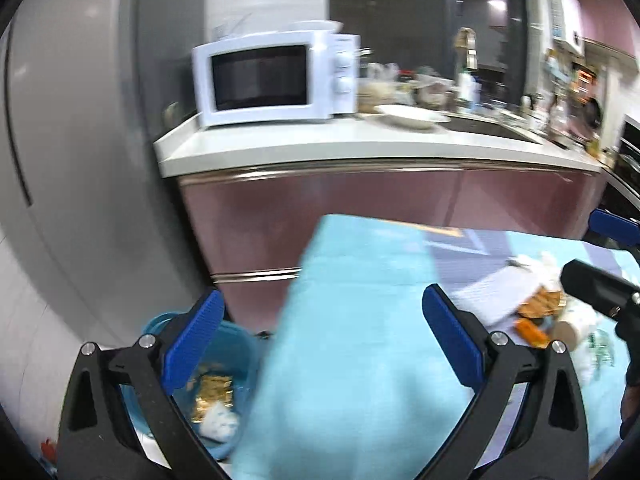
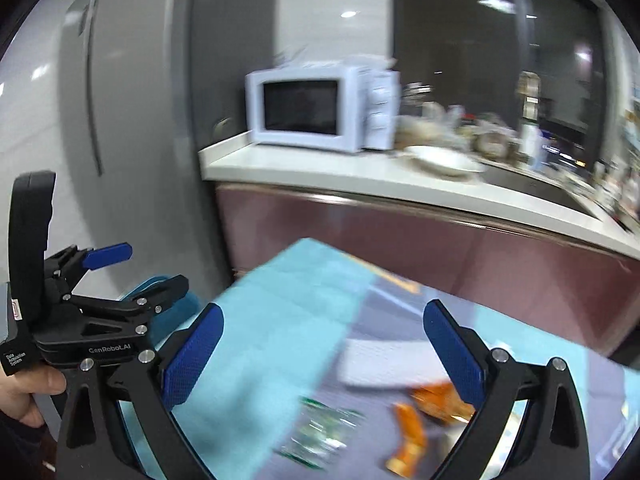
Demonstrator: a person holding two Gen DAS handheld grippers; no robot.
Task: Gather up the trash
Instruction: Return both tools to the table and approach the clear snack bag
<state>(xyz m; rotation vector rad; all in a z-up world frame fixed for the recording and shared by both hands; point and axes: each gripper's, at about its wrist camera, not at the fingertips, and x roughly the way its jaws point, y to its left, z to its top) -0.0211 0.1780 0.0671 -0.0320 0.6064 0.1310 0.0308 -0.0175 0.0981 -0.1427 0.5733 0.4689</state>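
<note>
At lower left of the left wrist view, the blue bin (image 1: 234,364) already holds wrappers; the left gripper (image 1: 320,344) hangs wide open and empty over the worktop (image 1: 360,320); the right gripper (image 2: 322,354), equally spread and empty, faces blurred trash (image 2: 416,432), seemingly wrappers; next, descend and pinch one.

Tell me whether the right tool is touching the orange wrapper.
Apart. The right wrist view shows the right tool open above the table, with the orange wrapper lying below between its fingers, gap visible.
</note>
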